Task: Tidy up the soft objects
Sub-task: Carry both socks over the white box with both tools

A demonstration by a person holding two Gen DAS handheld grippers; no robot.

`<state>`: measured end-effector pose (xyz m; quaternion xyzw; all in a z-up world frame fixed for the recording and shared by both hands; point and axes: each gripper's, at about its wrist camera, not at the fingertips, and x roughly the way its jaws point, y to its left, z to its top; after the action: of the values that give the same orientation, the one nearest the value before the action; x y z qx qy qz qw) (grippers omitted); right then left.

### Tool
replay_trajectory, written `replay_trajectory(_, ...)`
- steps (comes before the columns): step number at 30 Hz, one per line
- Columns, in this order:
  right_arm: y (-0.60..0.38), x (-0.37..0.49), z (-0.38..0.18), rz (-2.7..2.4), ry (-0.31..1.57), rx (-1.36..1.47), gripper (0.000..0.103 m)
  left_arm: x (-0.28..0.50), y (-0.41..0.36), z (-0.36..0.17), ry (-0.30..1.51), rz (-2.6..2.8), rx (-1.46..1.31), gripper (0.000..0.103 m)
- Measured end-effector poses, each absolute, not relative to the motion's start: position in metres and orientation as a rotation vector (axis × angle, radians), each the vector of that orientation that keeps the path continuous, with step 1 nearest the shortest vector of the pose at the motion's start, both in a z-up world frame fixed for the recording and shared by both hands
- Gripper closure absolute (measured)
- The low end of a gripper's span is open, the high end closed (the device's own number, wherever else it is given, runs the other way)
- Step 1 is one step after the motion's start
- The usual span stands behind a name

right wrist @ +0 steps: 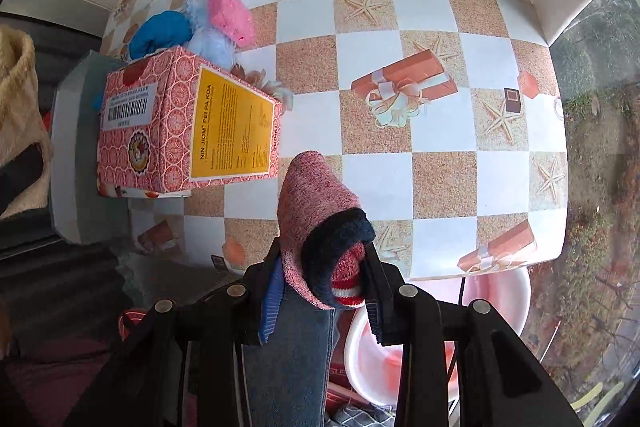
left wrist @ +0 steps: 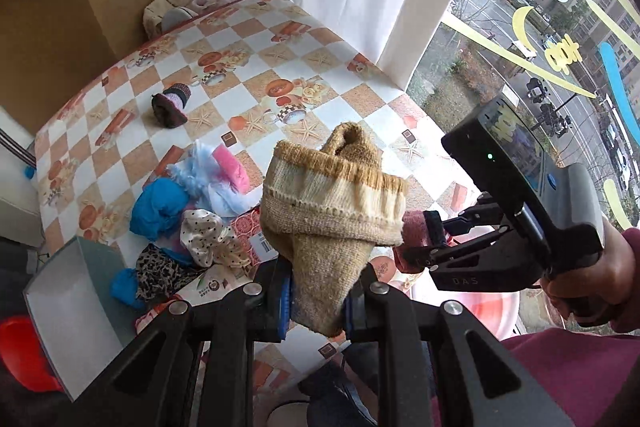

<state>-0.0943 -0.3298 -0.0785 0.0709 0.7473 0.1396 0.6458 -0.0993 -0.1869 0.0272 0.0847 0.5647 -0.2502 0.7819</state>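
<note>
Both grippers are loaded: a sock is pinched in each, held above the tabletop's near edge.

Pinched in the left gripper [left wrist: 316,303], the tan sock [left wrist: 328,215] stands upright with its cuff opening upward; the red sock [right wrist: 320,227] is clamped likewise in the right gripper [right wrist: 320,291], just right of the left one. Ahead and to the left lies the heap of soft things [left wrist: 188,203] beside the patterned box [right wrist: 184,131], with the grey bin [left wrist: 76,307] at the tabletop [right wrist: 440,163] edge nearer the left gripper. A rolled dark sock [left wrist: 171,105] is seen farther off, well apart. The box is judged to stand between the right gripper and the bin.
</note>
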Motion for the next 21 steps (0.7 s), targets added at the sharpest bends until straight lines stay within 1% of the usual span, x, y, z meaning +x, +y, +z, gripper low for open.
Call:
replay_trajectory(6, -0.246, -0.126, -0.058, 0.488, 1.686, 0.071, 0.066, -0.141, -0.089, 0.042, 1.192, -0.319, 0.075, 0.082)
replay_trajectory(9, -0.194, -0.127, -0.038, 0.605, 1.635, -0.05, 0.066, -0.158, -0.044, 0.042, 1.198, -0.187, 0.049, 0.082)
replay_trajectory(14, -0.118, -0.107, 0.006, 0.806, 1.514, -0.272, 0.066, -0.179, 0.023, 0.048, 1.155, 0.027, -0.083, 0.082)
replay_trajectory(18, -0.063, -0.085, 0.033, 0.94, 1.444, -0.362, 0.066, -0.194, 0.067, 0.047, 1.133, 0.216, -0.235, 0.082)
replay_trajectory(21, -0.028, -0.079, 0.047, 1.021, 1.408, -0.38, 0.066, -0.21, 0.086, 0.044, 1.131, 0.316, -0.287, 0.082)
